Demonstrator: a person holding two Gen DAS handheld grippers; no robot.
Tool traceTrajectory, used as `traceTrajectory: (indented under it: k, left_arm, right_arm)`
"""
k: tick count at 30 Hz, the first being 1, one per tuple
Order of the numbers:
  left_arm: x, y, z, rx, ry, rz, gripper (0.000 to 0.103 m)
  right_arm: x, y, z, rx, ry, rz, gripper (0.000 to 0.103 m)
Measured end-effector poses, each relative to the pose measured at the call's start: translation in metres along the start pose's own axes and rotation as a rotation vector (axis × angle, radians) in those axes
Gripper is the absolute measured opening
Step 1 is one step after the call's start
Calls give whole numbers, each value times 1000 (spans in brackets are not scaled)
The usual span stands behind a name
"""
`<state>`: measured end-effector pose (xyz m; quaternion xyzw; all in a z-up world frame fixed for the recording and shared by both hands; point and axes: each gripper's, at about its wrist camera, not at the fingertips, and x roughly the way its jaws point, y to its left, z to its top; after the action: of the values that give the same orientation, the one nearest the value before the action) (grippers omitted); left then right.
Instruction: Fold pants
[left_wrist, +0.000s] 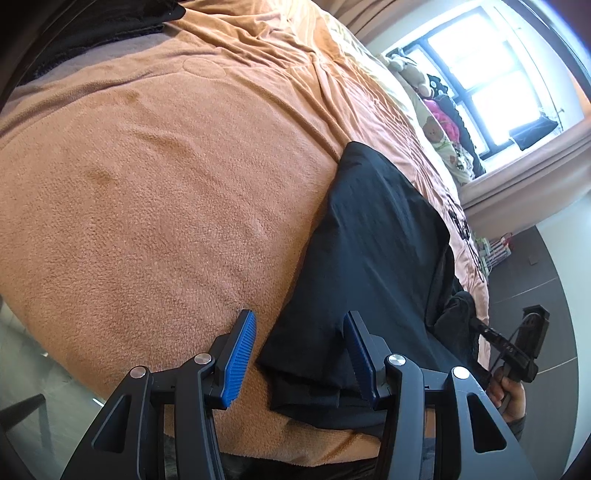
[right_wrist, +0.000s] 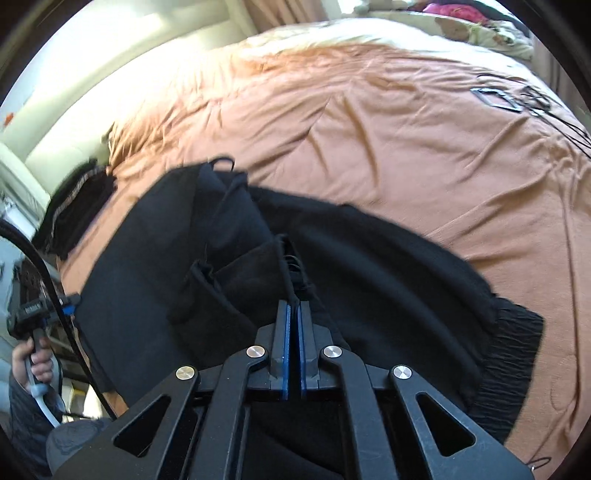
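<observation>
Black pants (left_wrist: 369, 240) lie lengthwise on the orange blanket (left_wrist: 147, 184). My left gripper (left_wrist: 299, 315) stands open at the leg end. One blue pad (left_wrist: 240, 354) is over the blanket, the other (left_wrist: 356, 354) over the cloth, and neither presses on it. In the right wrist view the pants (right_wrist: 388, 266) are bunched near the ribbed waistband (right_wrist: 517, 350). My right gripper (right_wrist: 293, 301) is shut on a raised fold of that black cloth. A hand holds the right gripper (left_wrist: 517, 350) at the bed's edge.
A second dark garment (right_wrist: 74, 210) lies at the blanket's far left corner. Pillows and soft toys (left_wrist: 436, 125) sit under the window (left_wrist: 498, 74). Thin cables and a dark frame (right_wrist: 495, 98) lie on the blanket. Dark floor (left_wrist: 535, 266) runs beside the bed.
</observation>
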<state>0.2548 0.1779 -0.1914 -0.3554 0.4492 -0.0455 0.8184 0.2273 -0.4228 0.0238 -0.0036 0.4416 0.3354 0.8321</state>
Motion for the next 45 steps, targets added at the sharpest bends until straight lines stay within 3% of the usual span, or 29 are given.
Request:
traceTrajectory:
  k: [7, 14, 18, 26, 29, 31, 33, 39, 41, 43, 45]
  left_arm:
    - [-1, -5, -3, 9, 3, 22, 52]
    - [0, -9, -4, 1, -1, 45, 52]
    - [0, -11, -4, -2, -3, 56, 52]
    - [2, -11, -3, 1, -2, 63, 52]
    - [2, -12, -4, 0, -5, 61, 52]
    - [2, -13, -4, 1, -7, 59, 52]
    - [2, -13, -5, 1, -9, 56, 52]
    - [4, -13, -6, 3, -8, 55, 52]
    - [4, -12, -6, -2, -8, 52, 52]
    - [4, -12, -5, -7, -8, 49, 52]
    - [3, -12, -4, -8, -10, 42, 52]
  right_arm:
    - [-45, -43, -16, 143, -135, 0, 0]
    - [-73, -82, -41, 289, -216, -27, 0]
    - [-74, -93, -55, 345, -194, -9, 0]
    - [-71, -110, -68, 420, -141, 127, 4]
    - [-71, -115, -61, 416, -156, 158, 21]
    - [-72, -123, -57, 416, -181, 184, 46]
    - [-75, -123, -60, 408, -202, 184, 51]
    - [-56, -117, -57, 361, -140, 122, 49]
    - [-51, -113, -50, 337, -141, 119, 37]
    - [-48, -110, -44, 330, -134, 107, 6]
    - [-53, -104, -39, 334, -127, 78, 2]
